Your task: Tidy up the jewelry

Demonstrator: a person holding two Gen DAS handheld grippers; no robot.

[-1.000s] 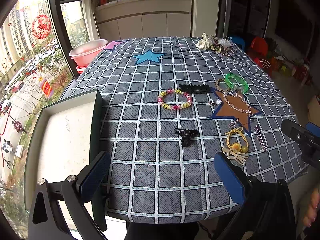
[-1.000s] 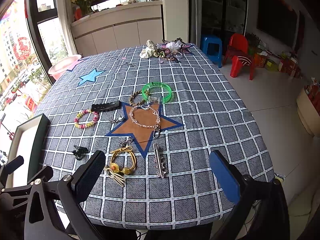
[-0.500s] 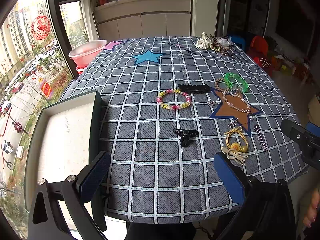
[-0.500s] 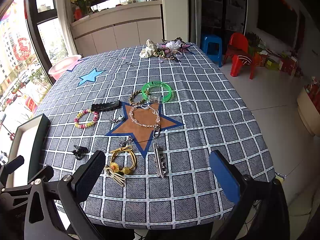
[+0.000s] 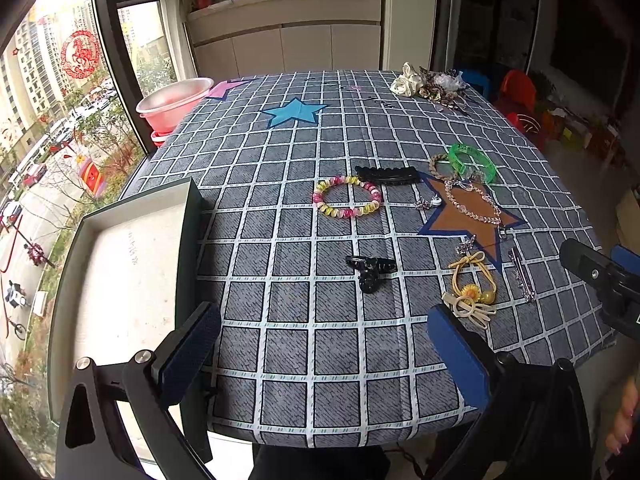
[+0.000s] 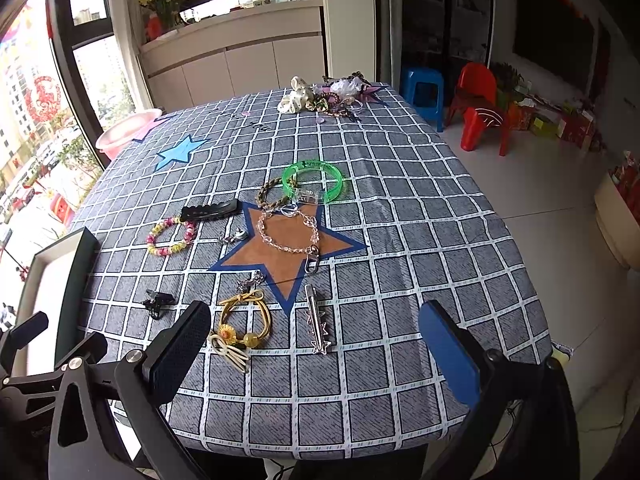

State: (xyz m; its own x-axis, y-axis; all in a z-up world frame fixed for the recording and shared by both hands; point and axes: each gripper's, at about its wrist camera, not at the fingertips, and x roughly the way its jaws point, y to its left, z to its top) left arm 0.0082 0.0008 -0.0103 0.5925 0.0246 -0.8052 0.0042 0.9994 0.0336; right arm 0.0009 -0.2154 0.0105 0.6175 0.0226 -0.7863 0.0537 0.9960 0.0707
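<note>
Jewelry lies scattered on the checked tablecloth (image 5: 304, 332): a pink-yellow bead bracelet (image 5: 347, 201), a long black hair clip (image 5: 388, 175), a small black claw clip (image 5: 371, 269), a yellow cord hair tie (image 6: 245, 320), a silver barrette (image 6: 316, 325), a crystal chain (image 6: 288, 232) on the brown star, a braided bracelet (image 6: 272, 195) and a green bangle (image 6: 313, 182). An open empty box (image 5: 128, 280) sits at the table's left edge. My left gripper (image 5: 324, 354) and right gripper (image 6: 316, 354) are open and empty, above the near edge.
A pink basin (image 5: 172, 104) stands at the far left corner. A pile of hair accessories (image 6: 324, 96) lies at the far edge. Blue and red plastic stools (image 6: 476, 108) stand on the floor to the right. A window runs along the left side.
The left gripper has drifted slightly forward and to the left. The right gripper has barely moved. Nothing on the table has moved.
</note>
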